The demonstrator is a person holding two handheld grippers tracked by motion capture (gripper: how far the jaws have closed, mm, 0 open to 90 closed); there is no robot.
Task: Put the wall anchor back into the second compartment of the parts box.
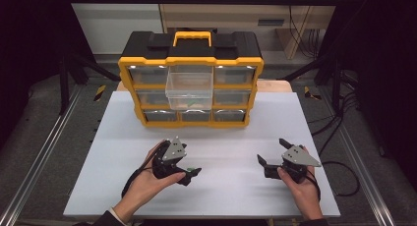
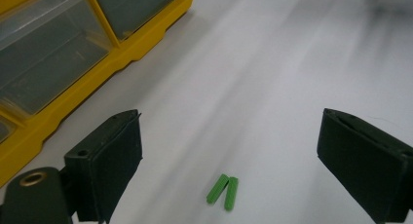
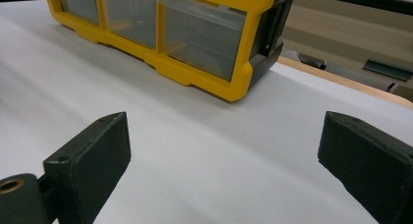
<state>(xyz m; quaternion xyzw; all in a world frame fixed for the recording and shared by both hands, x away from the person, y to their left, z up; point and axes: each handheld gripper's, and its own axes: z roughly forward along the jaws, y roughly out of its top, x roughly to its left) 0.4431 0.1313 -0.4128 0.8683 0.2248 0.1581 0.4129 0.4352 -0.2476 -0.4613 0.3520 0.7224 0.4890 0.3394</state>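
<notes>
The high view looks forward and down from the person's side, taking in the whole yellow-and-black plastic drawer cabinet (image 1: 191, 81) at the far middle of the white table top (image 1: 231, 186). The left gripper view sits low and close to the table, angled steeply down, catching the cabinet's lower front (image 2: 58, 83) at upper left. The right gripper view looks more level, toward the cabinet's right front corner (image 3: 243, 63). All three views share the cabinet front and the table before it.

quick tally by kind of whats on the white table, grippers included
yellow organizer cabinet: 1
green plastic pieces: 2
grippers: 2, left gripper and right gripper
total: 5
</notes>
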